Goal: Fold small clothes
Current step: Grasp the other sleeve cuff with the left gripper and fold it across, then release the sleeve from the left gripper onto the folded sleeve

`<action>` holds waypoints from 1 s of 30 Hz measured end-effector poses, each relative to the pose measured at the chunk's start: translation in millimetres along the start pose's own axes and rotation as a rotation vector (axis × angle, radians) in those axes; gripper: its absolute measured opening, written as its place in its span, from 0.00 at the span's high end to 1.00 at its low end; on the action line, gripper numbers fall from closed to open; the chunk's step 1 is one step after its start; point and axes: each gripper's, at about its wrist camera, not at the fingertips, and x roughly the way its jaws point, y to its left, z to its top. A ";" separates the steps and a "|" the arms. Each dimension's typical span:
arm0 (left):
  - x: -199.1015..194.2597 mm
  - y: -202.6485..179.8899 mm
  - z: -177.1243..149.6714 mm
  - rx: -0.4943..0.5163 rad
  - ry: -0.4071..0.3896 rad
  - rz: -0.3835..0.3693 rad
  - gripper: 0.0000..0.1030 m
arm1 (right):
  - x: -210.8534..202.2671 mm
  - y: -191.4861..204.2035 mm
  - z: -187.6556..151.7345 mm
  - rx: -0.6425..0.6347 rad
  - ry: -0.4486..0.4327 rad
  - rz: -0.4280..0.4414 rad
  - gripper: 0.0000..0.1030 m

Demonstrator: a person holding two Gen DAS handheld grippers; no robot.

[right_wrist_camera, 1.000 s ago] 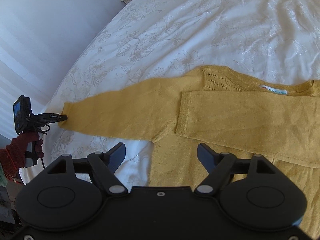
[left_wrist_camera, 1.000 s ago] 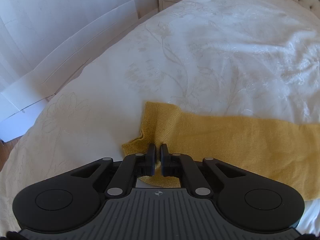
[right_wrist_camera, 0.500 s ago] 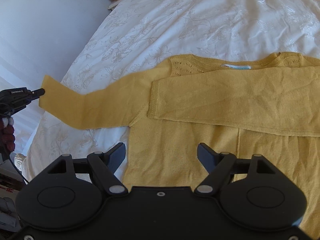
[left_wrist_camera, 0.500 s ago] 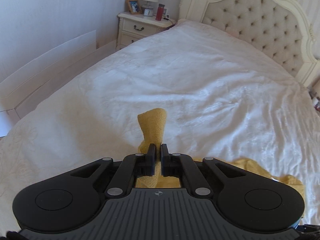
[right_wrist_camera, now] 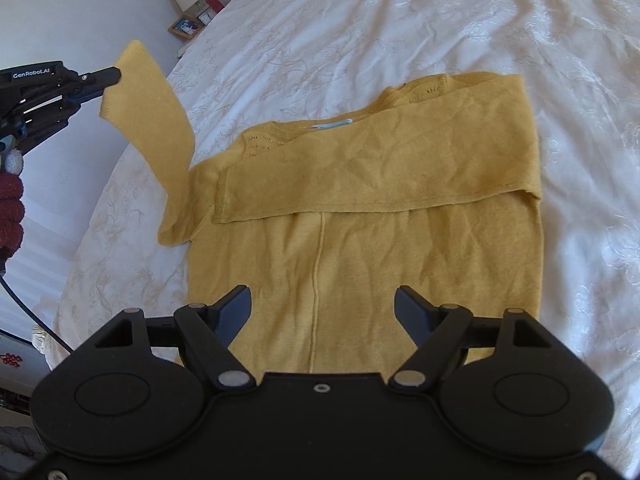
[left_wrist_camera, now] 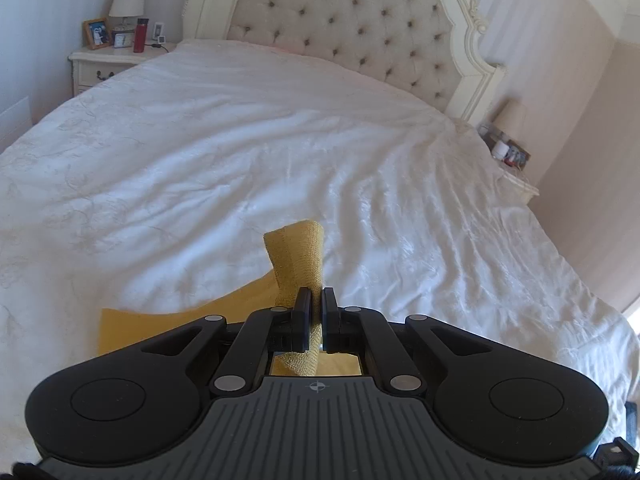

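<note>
**Sleeve lifted off the bed**

While the white bedspread (right_wrist_camera: 440,20) carries the yellow sweater (right_wrist_camera: 360,260), the left gripper (left_wrist_camera: 316,308), marked "GenRobot.AI", pinches its raised sleeve (right_wrist_camera: 148,108); the right gripper (right_wrist_camera: 322,308) hovers spread wide, empty; the neck label (right_wrist_camera: 332,123) is unreadable.

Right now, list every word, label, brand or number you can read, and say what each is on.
"GenRobot.AI": white print on the body of the left gripper, seen in the right wrist view.
Neck label of the yellow sweater: too small to read.
Clock on the nightstand: too blurred to read.
</note>
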 end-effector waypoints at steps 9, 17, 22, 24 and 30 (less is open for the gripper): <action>76.2 -99.2 -49.7 0.039 0.109 -0.046 0.94 | -35.9 -55.8 -3.8 0.034 -0.021 -0.035 0.22; 75.4 -118.4 -78.9 0.020 0.174 -0.057 0.75 | -44.6 -68.7 -2.2 0.032 -0.029 -0.046 0.22; 60.3 -83.7 -104.9 0.028 0.234 0.054 0.70 | -34.0 -64.8 9.7 0.028 -0.049 -0.056 0.22; 52.1 -56.4 -117.4 0.018 0.273 0.118 0.70 | -27.3 -61.2 16.5 0.028 -0.060 -0.060 0.22; 17.9 28.3 -149.7 -0.061 0.354 0.308 0.70 | 1.9 -51.2 44.6 0.010 -0.078 -0.064 0.22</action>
